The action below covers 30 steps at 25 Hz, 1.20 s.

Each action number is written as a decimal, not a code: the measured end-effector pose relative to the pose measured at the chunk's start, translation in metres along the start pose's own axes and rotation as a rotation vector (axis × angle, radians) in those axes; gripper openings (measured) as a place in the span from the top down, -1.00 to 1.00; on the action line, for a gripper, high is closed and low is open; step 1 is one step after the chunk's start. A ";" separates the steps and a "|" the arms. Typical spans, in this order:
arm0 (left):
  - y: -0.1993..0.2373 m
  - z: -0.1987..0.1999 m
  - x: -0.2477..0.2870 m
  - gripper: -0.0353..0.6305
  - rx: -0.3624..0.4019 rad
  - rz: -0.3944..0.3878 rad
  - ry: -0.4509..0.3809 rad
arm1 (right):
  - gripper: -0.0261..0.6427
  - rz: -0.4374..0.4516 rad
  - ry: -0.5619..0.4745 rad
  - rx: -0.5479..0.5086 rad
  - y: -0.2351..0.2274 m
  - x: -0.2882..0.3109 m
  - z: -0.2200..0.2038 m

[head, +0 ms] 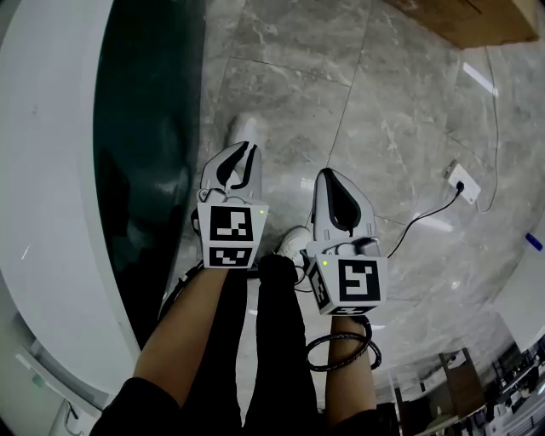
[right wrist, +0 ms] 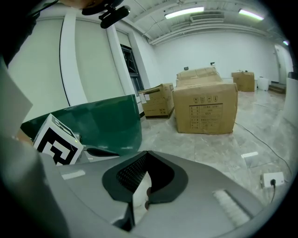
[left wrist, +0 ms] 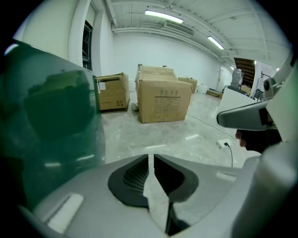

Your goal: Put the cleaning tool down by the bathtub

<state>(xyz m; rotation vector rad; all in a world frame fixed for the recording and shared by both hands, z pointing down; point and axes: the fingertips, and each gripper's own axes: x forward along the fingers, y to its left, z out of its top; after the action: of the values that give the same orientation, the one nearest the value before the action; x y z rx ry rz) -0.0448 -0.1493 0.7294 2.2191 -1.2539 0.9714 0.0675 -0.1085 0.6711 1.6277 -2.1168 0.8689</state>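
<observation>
No cleaning tool shows in any view. The bathtub [head: 145, 128] stands at the left, with a dark green wall and a broad white rim [head: 51, 187]. My left gripper [head: 241, 160] hangs close beside the tub wall, jaws shut with nothing between them. My right gripper [head: 329, 177] is a little to its right over the floor, also shut and empty. In the left gripper view the shut jaws of the left gripper [left wrist: 150, 158] face the room, with the green tub [left wrist: 46, 121] at the left. The right gripper view shows the right gripper [right wrist: 145, 155] shut, the tub [right wrist: 93, 125] and the left gripper's marker cube [right wrist: 56, 142].
Grey marble floor [head: 341, 102] spreads ahead. A white socket block [head: 464, 181] with a black cable lies at the right. Cardboard boxes [left wrist: 163, 100] stand further off. The person's white shoes [head: 245, 132] rest near the tub. A wooden edge [head: 477, 21] sits at the top right.
</observation>
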 end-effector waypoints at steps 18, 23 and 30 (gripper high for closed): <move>-0.010 0.147 -0.119 0.89 0.097 0.009 -0.201 | 0.88 0.008 -0.144 -0.002 0.033 -0.068 0.129; -0.003 0.183 -0.158 0.89 0.101 0.039 -0.242 | 0.88 0.013 -0.178 -0.020 0.042 -0.092 0.166; 0.003 0.227 -0.209 0.89 0.080 0.079 -0.302 | 0.88 0.009 -0.239 -0.036 0.052 -0.127 0.218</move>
<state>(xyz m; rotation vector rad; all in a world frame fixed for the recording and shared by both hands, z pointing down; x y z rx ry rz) -0.0366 -0.1767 0.4222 2.4648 -1.4637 0.7446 0.0773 -0.1454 0.4167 1.7815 -2.2840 0.6632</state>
